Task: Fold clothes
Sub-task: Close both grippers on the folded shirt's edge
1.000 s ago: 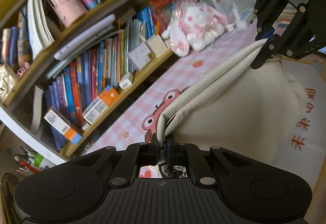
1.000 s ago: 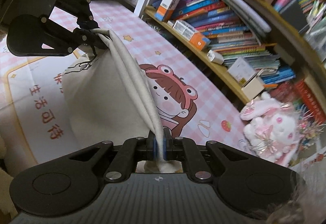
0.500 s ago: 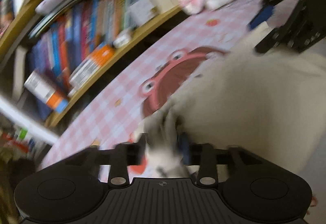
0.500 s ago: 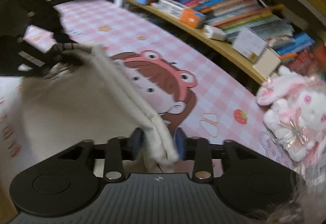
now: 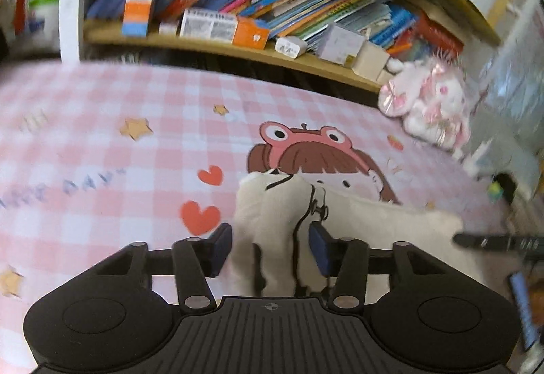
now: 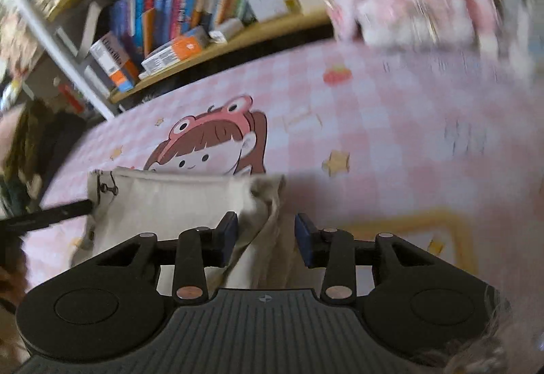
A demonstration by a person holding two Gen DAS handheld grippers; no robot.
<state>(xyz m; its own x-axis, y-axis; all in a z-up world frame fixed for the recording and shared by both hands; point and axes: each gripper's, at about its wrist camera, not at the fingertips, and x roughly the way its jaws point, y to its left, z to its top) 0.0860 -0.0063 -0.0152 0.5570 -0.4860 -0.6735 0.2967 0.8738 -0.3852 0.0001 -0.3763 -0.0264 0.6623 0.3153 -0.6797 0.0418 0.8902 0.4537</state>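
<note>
A cream garment (image 5: 374,221) lies folded on the pink checked tablecloth (image 5: 102,153), partly covering a printed cartoon girl (image 5: 306,156). My left gripper (image 5: 270,244) hangs low over the garment's left corner. Its jaws stand apart and are closing, with a bunch of cloth between the pads but not pinched. In the right wrist view the same garment (image 6: 170,200) shows its right corner between the jaws of my right gripper (image 6: 266,234). These jaws are also apart and closing slightly, and the cloth sits loose between them. A finger of each gripper shows blurred at the edge of the other's view.
A wooden bookshelf (image 5: 238,44) packed with books and small boxes runs along the far side of the table. A pink and white plush toy (image 5: 428,105) sits at the right end below it. Dark clothing (image 6: 30,142) lies at the far left.
Both grippers have rolled level and sunk toward the table. Their jaws, shut on the raised garment edge a second ago, have come apart, and the cloth now lies on the table.
</note>
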